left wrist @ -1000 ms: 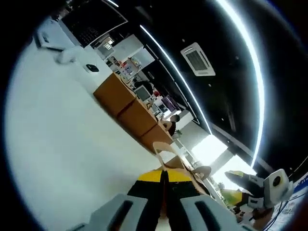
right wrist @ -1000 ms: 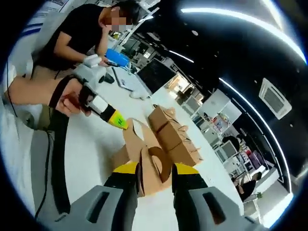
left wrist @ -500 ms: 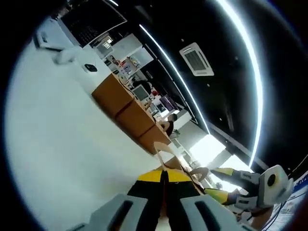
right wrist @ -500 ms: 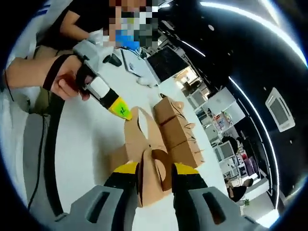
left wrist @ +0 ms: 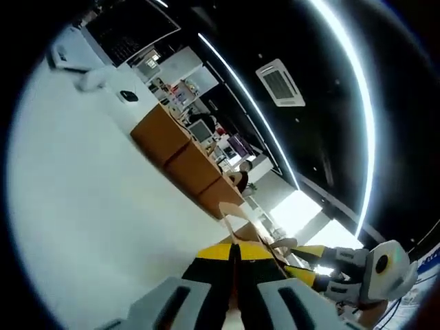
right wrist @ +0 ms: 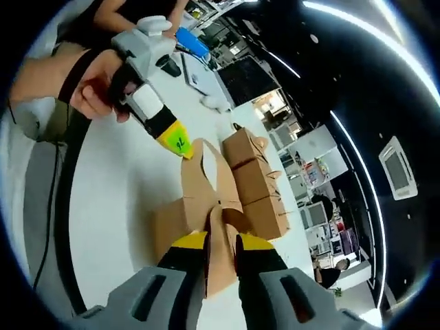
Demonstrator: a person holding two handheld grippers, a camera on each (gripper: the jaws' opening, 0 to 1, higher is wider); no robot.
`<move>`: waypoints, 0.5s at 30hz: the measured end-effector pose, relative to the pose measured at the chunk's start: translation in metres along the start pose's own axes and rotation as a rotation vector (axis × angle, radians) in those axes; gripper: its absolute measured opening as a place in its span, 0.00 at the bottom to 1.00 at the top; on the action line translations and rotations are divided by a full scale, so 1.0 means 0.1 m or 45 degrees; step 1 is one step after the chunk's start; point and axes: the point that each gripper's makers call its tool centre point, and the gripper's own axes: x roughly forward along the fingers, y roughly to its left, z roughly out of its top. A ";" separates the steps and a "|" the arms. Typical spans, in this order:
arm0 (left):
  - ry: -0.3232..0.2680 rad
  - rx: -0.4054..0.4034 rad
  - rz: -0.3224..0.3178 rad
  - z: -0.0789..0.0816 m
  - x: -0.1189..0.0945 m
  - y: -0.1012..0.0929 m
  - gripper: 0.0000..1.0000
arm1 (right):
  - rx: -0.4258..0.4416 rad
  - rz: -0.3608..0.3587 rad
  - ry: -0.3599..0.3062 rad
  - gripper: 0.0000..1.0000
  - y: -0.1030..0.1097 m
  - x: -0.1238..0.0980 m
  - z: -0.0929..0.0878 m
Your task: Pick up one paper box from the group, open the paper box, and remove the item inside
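Observation:
An opened brown paper box (right wrist: 172, 223) sits on the white table (right wrist: 117, 199), its top flaps standing up. My left gripper (right wrist: 180, 144), held in a person's hand (right wrist: 93, 82), is shut on the tall handle flap (right wrist: 199, 172). In the left gripper view the same gripper (left wrist: 234, 251) pinches that flap's thin edge (left wrist: 229, 218). My right gripper (right wrist: 220, 242) is shut on the near flap (right wrist: 221, 265), and it enters the left gripper view at the lower right (left wrist: 297, 265). The inside of the box is hidden.
A row of three closed brown boxes (right wrist: 251, 182) stands just beyond the open one, seen also in the left gripper view (left wrist: 182, 155). A keyboard (right wrist: 199, 79), a mouse (left wrist: 126, 96) and a monitor (right wrist: 249, 79) lie at the far end. A black cable (right wrist: 65, 227) runs along the table.
My right jaws have drawn together onto the near flap. The right gripper has come closer to the left one. The left gripper still holds the tall flap.

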 end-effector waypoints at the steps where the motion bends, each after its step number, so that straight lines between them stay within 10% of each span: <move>1: 0.002 -0.002 0.000 0.02 0.02 0.01 0.03 | 0.009 0.000 -0.003 0.16 0.00 0.00 0.00; 15: -0.002 -0.011 -0.001 0.13 0.11 0.11 0.03 | 0.042 0.025 -0.013 0.08 0.06 0.00 0.00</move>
